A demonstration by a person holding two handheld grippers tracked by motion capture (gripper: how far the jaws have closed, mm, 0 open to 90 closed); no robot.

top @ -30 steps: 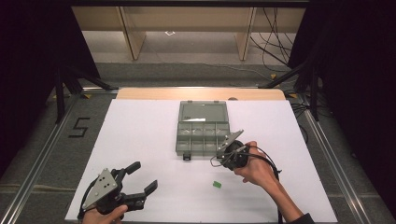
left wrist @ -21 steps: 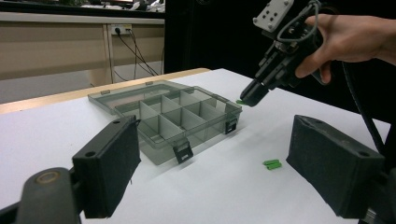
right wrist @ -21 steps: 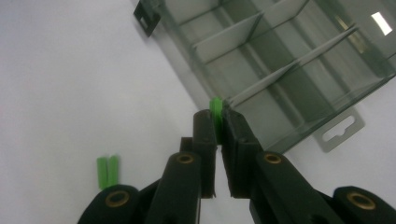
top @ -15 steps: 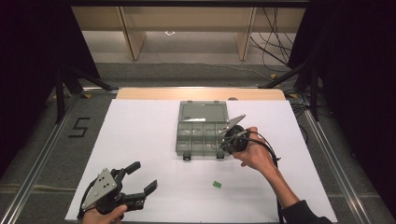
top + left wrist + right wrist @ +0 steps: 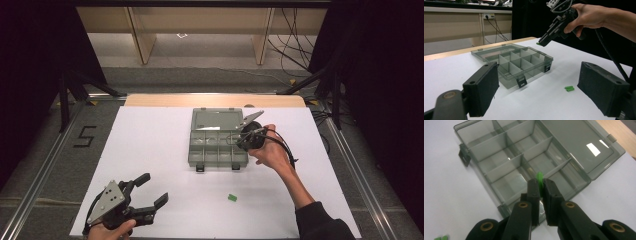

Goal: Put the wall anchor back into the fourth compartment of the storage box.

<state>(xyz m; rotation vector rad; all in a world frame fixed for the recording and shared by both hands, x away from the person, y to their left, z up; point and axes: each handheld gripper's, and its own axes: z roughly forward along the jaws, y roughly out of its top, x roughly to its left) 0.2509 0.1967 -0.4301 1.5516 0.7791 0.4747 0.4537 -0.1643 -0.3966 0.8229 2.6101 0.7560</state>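
A clear grey compartment box (image 5: 218,146) lies open mid-table, its lid (image 5: 217,119) flat behind it. My right gripper (image 5: 540,183) is shut on a small green piece (image 5: 539,178) and hovers over the box's right-hand compartments. From the left gripper view the right gripper (image 5: 541,44) hangs above the box (image 5: 516,63) with the green piece (image 5: 538,44) at its tip. A second green piece (image 5: 232,198) lies on the white table in front of the box. My left gripper (image 5: 154,191) rests at the front left, open with nothing between its pads (image 5: 484,87).
The white table surface (image 5: 150,150) has a wooden strip (image 5: 215,100) along its far edge. Black stands and cables lie on the floor beyond. A "5" mark (image 5: 85,136) sits on the floor at left.
My right gripper has moved up the view and slightly left, from the table beside the box to above its right compartments, carrying the green piece. The left gripper stayed still.
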